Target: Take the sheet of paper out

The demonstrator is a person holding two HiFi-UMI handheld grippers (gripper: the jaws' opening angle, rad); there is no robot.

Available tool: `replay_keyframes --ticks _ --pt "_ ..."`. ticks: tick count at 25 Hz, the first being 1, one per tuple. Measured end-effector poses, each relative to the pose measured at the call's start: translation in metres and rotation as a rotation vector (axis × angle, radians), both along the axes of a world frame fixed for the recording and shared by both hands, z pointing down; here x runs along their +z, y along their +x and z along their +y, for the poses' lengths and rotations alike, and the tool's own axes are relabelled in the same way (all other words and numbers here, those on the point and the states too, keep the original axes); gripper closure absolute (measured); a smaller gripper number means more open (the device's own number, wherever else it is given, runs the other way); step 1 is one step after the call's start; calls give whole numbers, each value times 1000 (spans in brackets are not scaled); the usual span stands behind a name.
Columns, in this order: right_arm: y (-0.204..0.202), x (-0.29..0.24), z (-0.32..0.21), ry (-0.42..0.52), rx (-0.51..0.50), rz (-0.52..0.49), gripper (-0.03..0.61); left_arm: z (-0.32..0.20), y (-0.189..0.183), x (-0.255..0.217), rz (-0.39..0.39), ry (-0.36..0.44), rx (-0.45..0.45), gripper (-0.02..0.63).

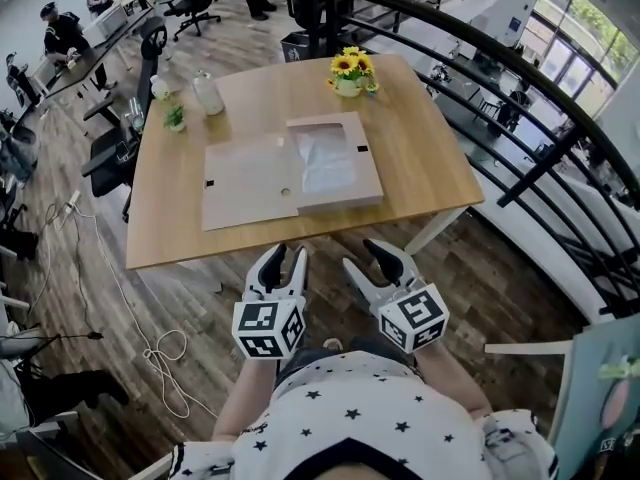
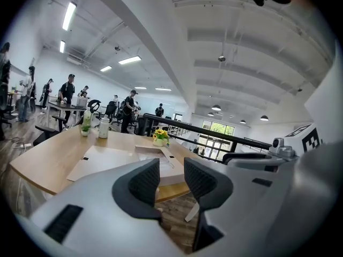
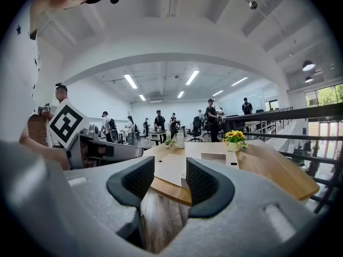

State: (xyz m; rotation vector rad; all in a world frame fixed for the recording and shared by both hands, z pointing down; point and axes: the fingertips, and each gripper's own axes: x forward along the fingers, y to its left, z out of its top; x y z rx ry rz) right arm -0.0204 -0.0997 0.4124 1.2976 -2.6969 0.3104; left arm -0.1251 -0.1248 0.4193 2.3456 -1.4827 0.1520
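Left gripper [image 1: 283, 260] and right gripper [image 1: 371, 256] hang short of the counter [image 1: 430, 168], jaws part-open, empty; sheet of paper [image 1: 326, 158] lies crinkled in the open cardboard box [image 1: 340, 200]; looks light, limp, likely tearable; pinch a raised edge gently.

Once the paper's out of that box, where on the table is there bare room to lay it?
Barest is the right end of the table, between the box and the edge, then the left strip beside the lid. The far left corner is crowded with a bottle and plant; flowers take the far edge.
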Motion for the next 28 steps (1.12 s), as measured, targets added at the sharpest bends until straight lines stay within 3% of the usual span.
replay_keyframes --ticks 11,28 --pt "5 6 -43 -12 -4 -12 410 -52 -5 8 -11 -20 -31 480" --pt "30 3 -196 -11 -35 -6 410 -210 16 22 -27 -74 -59 483"
